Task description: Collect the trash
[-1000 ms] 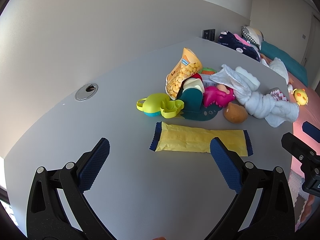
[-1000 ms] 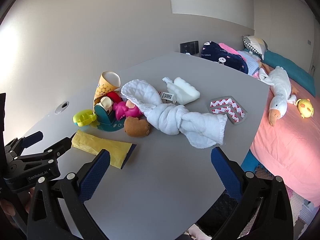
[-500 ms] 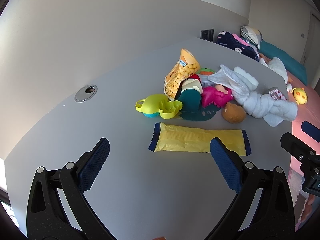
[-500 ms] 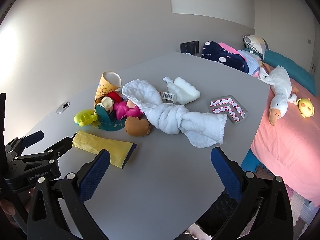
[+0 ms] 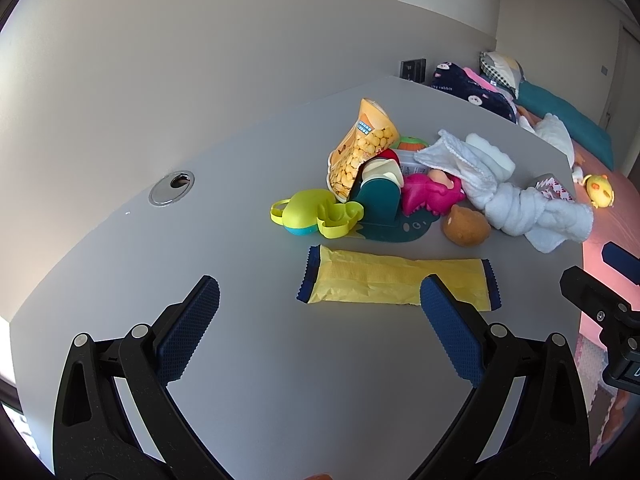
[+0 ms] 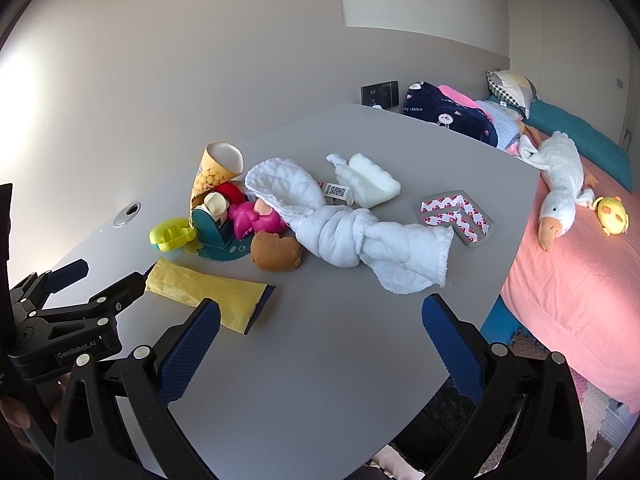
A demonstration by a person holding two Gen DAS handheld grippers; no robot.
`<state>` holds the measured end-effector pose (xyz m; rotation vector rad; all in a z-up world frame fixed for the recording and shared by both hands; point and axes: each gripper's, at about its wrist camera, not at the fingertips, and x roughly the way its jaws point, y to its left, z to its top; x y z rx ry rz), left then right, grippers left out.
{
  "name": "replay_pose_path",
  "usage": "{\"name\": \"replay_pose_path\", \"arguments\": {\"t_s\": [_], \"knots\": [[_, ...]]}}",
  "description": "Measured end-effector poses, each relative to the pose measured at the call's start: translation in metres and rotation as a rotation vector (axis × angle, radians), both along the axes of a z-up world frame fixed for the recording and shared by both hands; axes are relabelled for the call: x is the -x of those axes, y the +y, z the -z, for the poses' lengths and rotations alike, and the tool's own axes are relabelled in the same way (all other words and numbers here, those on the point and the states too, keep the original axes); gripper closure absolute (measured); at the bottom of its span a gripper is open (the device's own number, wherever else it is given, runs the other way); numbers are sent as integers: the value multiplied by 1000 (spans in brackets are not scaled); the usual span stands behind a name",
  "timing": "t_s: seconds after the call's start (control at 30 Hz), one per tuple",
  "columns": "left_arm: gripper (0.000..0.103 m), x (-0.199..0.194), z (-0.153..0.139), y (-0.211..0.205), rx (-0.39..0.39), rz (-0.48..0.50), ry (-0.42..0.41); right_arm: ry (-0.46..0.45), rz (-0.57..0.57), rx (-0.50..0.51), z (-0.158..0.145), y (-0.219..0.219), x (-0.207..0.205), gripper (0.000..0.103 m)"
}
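A flat yellow wrapper with blue ends [image 5: 396, 280] [image 6: 208, 292] lies on the grey table [image 5: 248, 360] in front of a toy pile. An orange snack bag [image 5: 360, 152] [image 6: 216, 172] stands upright behind the toys. My left gripper [image 5: 320, 304] is open above the table, its right finger over the wrapper's right end, nothing held. That left gripper also shows at the left edge of the right wrist view [image 6: 108, 280]. My right gripper [image 6: 320, 320] is open and empty over the table's near part, right of the wrapper.
The pile holds a green-yellow toy [image 5: 316, 212], a teal toy [image 5: 380, 208], a pink toy [image 5: 428, 196], a brown plush [image 6: 276, 252] and a knotted white towel [image 6: 352, 232]. A white sponge [image 6: 372, 184], a patterned corner piece [image 6: 456, 212] and a cable hole [image 5: 172, 188] are on the table. A bed [image 6: 580, 272] stands right.
Both views have shifted only slightly; the wrapper sits a little closer to the left gripper's fingers. Nothing was grasped or released.
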<state>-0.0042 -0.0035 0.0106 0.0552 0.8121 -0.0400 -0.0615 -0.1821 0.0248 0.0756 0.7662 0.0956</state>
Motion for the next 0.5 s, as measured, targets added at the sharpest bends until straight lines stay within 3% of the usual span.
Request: {"name": "replay_pose_path", "arguments": {"t_s": [0.5], "knots": [[6, -2, 4, 1, 0, -2, 13, -1, -1, -6, 0, -1, -3, 3]]}}
